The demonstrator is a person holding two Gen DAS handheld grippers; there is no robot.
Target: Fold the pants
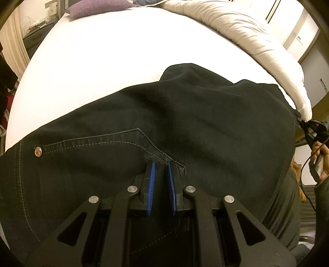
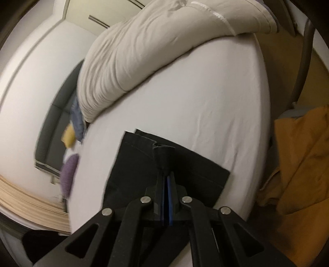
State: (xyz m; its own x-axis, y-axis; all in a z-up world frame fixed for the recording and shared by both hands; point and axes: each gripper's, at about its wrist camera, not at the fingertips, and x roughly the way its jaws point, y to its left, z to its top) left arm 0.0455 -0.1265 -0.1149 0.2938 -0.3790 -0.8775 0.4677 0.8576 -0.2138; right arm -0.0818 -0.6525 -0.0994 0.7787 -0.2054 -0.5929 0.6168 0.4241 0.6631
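Observation:
Black pants (image 1: 174, 115) lie across the near side of a white bed (image 1: 98, 67), waist end to the left with a small round rivet (image 1: 38, 151) and pocket stitching showing. My left gripper (image 1: 161, 164) rests on the fabric near the pocket seam, its blue pads a narrow gap apart with no cloth between them. In the right wrist view the leg hems (image 2: 144, 164) lie flat on the sheet. My right gripper (image 2: 165, 162) is shut on a pinched-up bunch of the hem fabric. The right gripper also shows at the far right of the left wrist view (image 1: 314, 127).
A bunched cream duvet (image 1: 246, 30) lies along the far side of the bed, also in the right wrist view (image 2: 148, 53). A purple pillow (image 1: 96, 8) sits at the head. Orange cloth (image 2: 302, 160) hangs beside the bed on the right.

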